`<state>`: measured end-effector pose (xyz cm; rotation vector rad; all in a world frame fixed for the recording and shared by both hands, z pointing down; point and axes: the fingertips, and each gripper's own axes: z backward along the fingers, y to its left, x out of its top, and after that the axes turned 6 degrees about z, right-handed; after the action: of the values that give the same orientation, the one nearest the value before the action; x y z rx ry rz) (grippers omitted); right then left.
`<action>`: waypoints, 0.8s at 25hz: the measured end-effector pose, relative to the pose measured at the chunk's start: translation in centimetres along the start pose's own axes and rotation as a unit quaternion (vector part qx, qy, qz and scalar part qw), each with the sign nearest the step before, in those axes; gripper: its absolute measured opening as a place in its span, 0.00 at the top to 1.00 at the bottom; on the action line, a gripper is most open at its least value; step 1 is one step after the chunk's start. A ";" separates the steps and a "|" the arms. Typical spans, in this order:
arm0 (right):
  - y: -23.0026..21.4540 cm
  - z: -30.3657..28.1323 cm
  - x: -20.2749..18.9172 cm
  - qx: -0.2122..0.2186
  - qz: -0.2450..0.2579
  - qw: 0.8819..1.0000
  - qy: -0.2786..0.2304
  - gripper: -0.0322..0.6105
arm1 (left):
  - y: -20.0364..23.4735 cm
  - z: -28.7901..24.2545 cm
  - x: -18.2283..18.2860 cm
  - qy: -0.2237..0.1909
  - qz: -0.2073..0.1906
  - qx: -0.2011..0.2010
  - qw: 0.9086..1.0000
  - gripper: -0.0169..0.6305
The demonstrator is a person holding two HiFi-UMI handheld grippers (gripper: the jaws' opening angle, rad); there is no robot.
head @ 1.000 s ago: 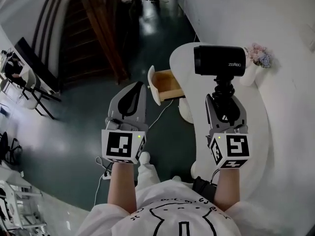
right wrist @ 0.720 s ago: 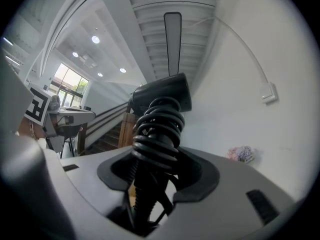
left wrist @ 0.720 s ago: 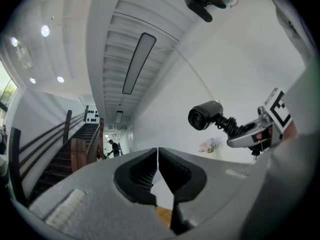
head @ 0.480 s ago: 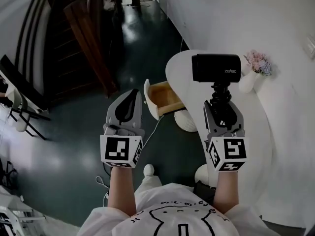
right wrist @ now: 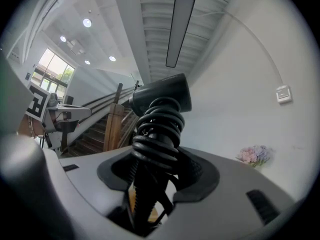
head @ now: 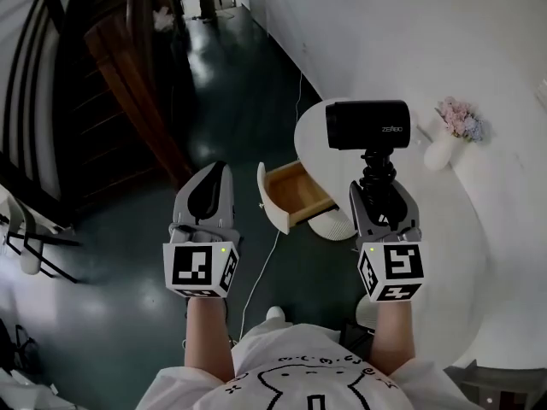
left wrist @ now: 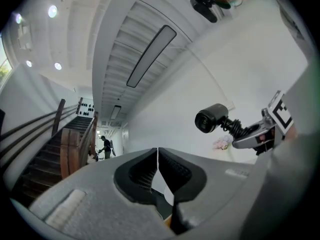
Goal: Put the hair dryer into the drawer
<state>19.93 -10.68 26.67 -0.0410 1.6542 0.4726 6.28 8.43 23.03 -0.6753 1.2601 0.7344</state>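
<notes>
- The black hair dryer (head: 367, 125) is clamped by its cord-wrapped handle in the right gripper (head: 382, 193) and held upright, barrel on top.
- White lettering beginning "ZE" is seen on the barrel; the rest cannot be read.
- The dryer is held beside the open wooden drawer (head: 295, 196) of the white table (head: 479, 229).
- The left gripper (head: 211, 178) is closed on nothing.

Both forearms reach forward, left gripper (head: 217, 172) closed empty, right gripper (head: 381, 190) clamping the hair dryer (head: 367, 125).
</notes>
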 end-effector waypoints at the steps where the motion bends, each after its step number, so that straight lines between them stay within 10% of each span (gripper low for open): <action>1: 0.6 -0.8 0.2 -0.005 0.000 1.000 0.003 0.63 | 1.0 -0.5 -0.3 0.002 0.000 -0.006 1.000 0.94; 20: 0.6 -4.3 -3.1 -0.028 -0.009 0.999 0.044 0.63 | 2.7 -4.3 -4.4 0.022 0.021 -0.039 0.999 0.94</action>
<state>16.19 -12.29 30.12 -0.1189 1.7246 0.5085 0.98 6.15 26.47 -0.7336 1.2956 0.8109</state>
